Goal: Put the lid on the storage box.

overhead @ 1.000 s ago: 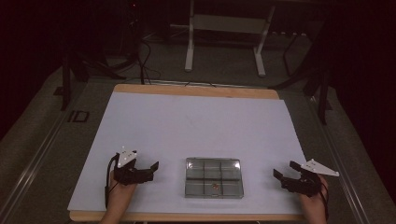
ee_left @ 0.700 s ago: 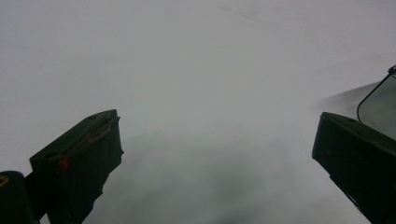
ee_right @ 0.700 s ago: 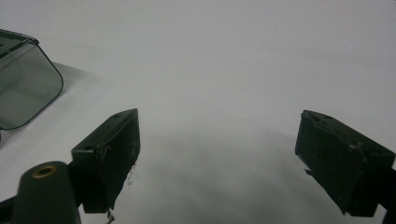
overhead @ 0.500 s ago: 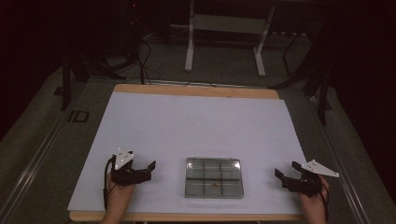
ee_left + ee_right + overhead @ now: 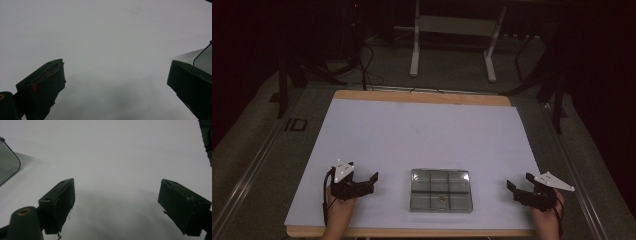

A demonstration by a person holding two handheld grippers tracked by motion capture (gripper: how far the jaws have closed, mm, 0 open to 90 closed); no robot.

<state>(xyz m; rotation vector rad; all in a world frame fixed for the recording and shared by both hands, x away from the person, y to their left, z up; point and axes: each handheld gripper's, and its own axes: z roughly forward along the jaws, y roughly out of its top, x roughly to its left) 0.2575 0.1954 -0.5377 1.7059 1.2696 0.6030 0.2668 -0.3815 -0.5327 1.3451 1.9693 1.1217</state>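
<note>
A clear plastic compartment box (image 5: pixel 441 189) lies flat on the white sheet (image 5: pixel 427 135) that covers the tabletop, close to the near edge and about midway along it. Its lid looks shut, and through it I can make out a grid of small compartments, with a small brownish item (image 5: pixel 442 199) in the middle one of the near row; what it is I cannot tell. The left gripper (image 5: pixel 368 182) rests near the near left corner, just left of the box and apart from it, its jaws spread wide with nothing between them. The right gripper (image 5: pixel 517 186) sits toward the near right corner, a little farther from the box, jaws likewise parted and empty. In the left gripper view a rounded corner of the box (image 5: pixel 205 58) shows at the right edge, beyond the jaw; in the right gripper view another corner (image 5: pixel 7 162) shows at the left edge.
</note>
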